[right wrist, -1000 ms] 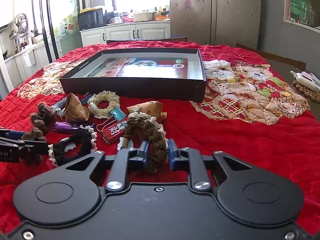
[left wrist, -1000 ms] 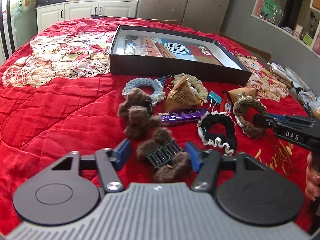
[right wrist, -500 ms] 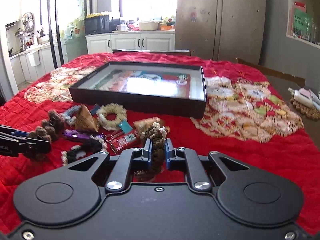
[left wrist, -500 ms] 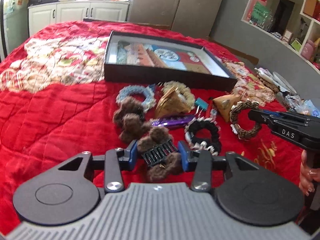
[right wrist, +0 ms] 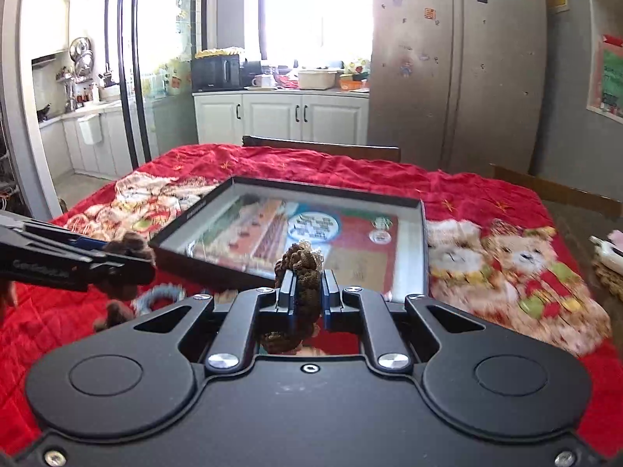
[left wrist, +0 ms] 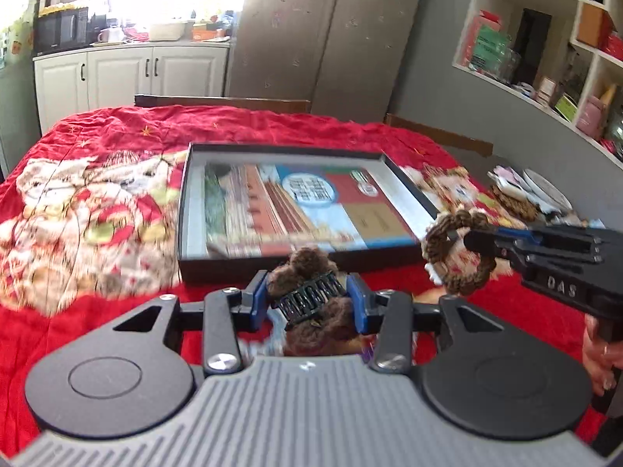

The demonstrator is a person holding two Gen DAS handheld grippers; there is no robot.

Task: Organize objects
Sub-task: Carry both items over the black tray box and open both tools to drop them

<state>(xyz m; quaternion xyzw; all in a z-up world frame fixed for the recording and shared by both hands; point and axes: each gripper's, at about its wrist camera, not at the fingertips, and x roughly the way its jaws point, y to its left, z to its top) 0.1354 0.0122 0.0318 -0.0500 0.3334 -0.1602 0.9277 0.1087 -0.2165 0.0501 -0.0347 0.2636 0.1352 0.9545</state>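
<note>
Left tongs [left wrist: 311, 303] clenched on a fuzzy brown hair claw with black plastic teeth [left wrist: 309, 297]. Right tongs [right wrist: 307, 292] clamped tight on a brown braided hair scrunchie [right wrist: 300, 272]. Both raised above the red quilted worktop cover [left wrist: 97, 311], shallow black open box [left wrist: 296, 268] just ahead.
</note>
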